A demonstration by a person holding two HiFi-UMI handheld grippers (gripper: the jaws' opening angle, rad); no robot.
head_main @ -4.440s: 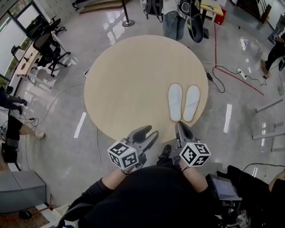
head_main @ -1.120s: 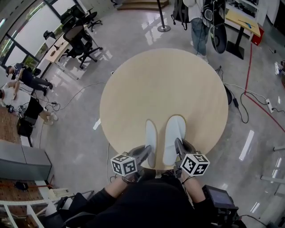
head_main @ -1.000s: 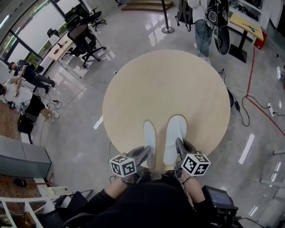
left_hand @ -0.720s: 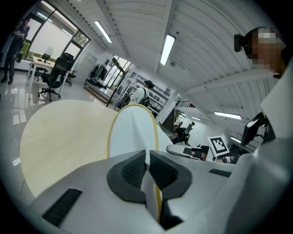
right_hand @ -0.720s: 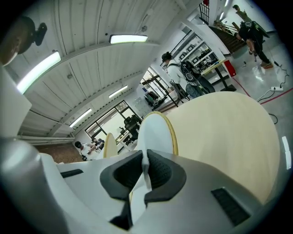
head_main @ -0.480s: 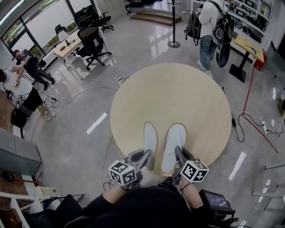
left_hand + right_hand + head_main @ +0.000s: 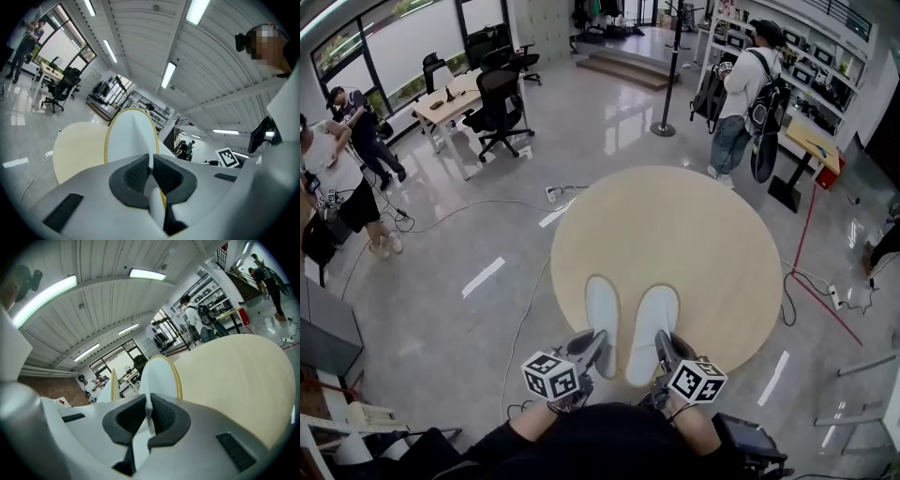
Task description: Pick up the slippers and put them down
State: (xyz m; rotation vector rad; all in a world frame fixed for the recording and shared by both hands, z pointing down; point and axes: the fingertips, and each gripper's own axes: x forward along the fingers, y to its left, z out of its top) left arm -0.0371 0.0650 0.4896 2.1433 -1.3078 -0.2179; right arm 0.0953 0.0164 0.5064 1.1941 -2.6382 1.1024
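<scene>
Round counter (image 7: 712,253) under near-side work: left gripper (image 7: 593,347) and right gripper (image 7: 665,347), jaws clamped on heels of left slipper (image 7: 602,314) and right slipper (image 7: 649,323), seemingly lifted just clear. Farther out, room on the counter: lower both level, toes together.

Heels of left slipper (image 7: 602,317) and right slipper (image 7: 651,323), under left gripper (image 7: 599,341) and right gripper (image 7: 664,343)
</scene>
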